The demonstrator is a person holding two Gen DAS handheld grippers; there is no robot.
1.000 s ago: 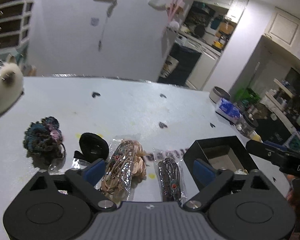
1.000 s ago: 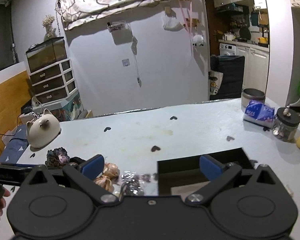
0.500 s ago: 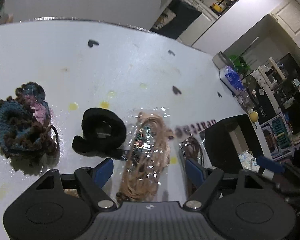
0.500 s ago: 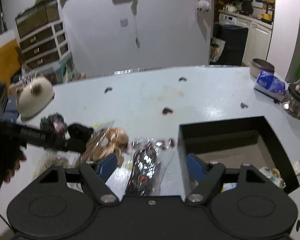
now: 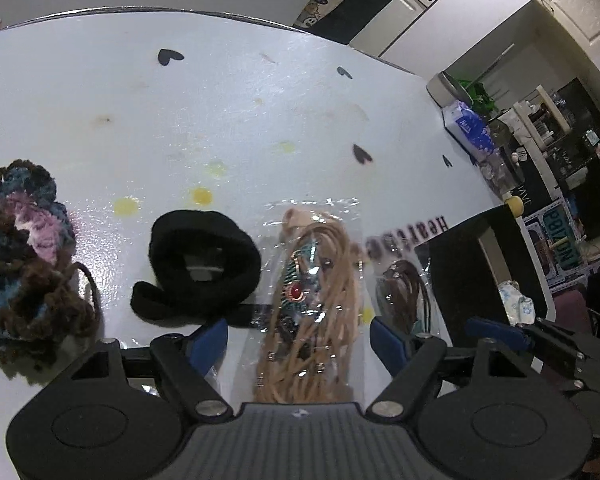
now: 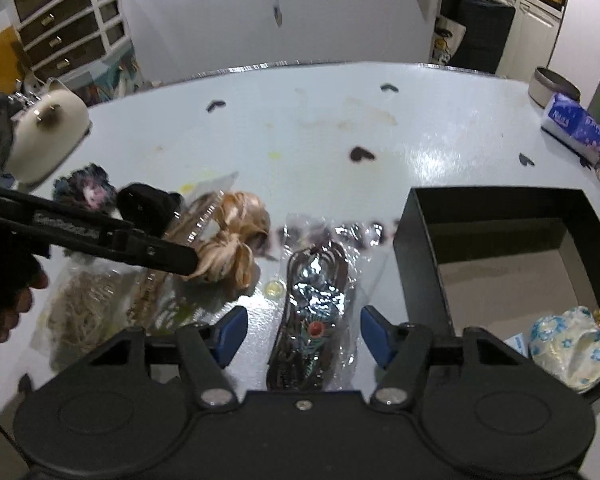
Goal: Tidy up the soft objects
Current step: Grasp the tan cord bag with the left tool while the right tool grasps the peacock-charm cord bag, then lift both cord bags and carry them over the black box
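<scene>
Along the near side of the white table (image 5: 220,100) lie a crocheted scrunchie (image 5: 20,264), a black fabric band (image 5: 204,268), a tan cord packet (image 5: 312,312) in clear plastic and a dark brown cord packet (image 6: 320,280). My left gripper (image 5: 298,342) points steeply down and straddles the tan packet, its blue pads clear of the plastic. My right gripper (image 6: 302,334) straddles the dark packet; its jaws are closing, with the pads still off the bag. Just to the right stands a black box (image 6: 420,248) with a floral pouch (image 6: 572,344) inside.
A blond hair piece (image 6: 236,240) and a pale cord packet (image 6: 84,312) lie at the left, under the left tool. A white cat-shaped object (image 6: 48,136) sits at the far left. A tissue pack (image 6: 572,124), a jar and a lemon (image 5: 514,206) line the right edge.
Both grippers tipped downward and sank toward the table. Their jaws narrowed, and each now has a cord packet between its fingers.
</scene>
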